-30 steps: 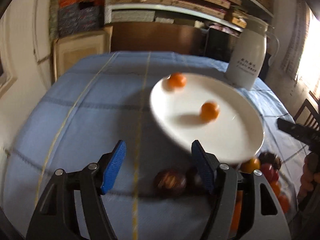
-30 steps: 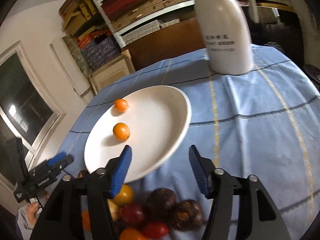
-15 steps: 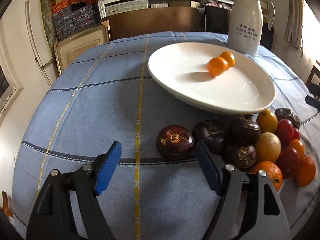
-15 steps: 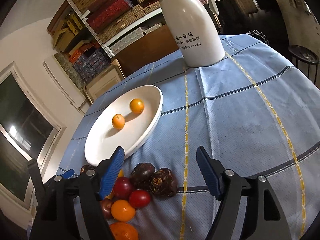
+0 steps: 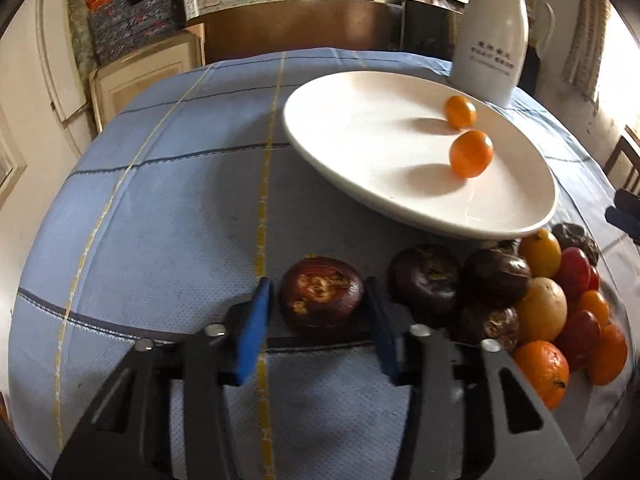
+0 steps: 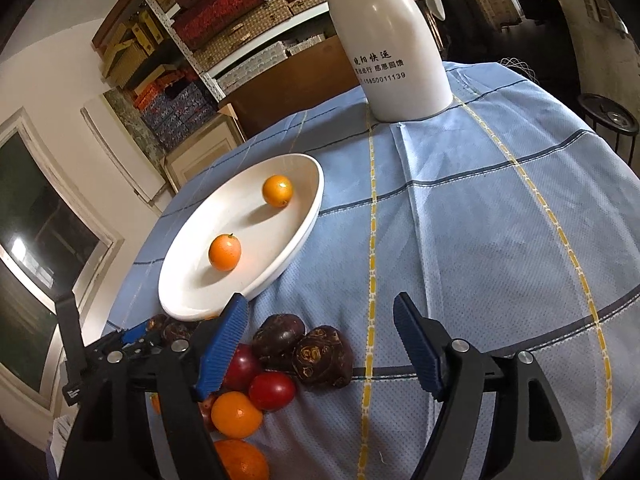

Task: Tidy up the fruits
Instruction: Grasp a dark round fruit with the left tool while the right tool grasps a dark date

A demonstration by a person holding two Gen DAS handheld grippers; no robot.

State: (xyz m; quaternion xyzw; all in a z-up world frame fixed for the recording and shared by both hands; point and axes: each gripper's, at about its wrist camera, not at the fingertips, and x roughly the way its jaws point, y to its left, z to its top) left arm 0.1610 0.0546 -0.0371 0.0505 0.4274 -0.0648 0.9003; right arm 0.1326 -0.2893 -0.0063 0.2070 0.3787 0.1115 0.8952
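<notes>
Fruits [image 5: 532, 304] piled on cloth beside plate [image 5: 360, 128]; left gripper [image 5: 320, 300] spread, straddling brown fruit [image 5: 321, 296], unpinched. Right gripper [image 6: 320, 344] spread, idle. Grasp step; next: squeeze, lift to plate

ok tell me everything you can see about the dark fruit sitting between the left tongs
The dark fruit is round and slightly flattened, deep maroon-brown with a dull, leathery-looking skin and tan, scarred patches facing the camera. It rests on the blue tablecloth, at the left end of the fruit pile, a little apart from the neighbouring dark fruit. The left tongs bracket it, one blue pad on each side, close to its skin; whether they actually touch it is unclear. The white plate lies behind it.
</notes>
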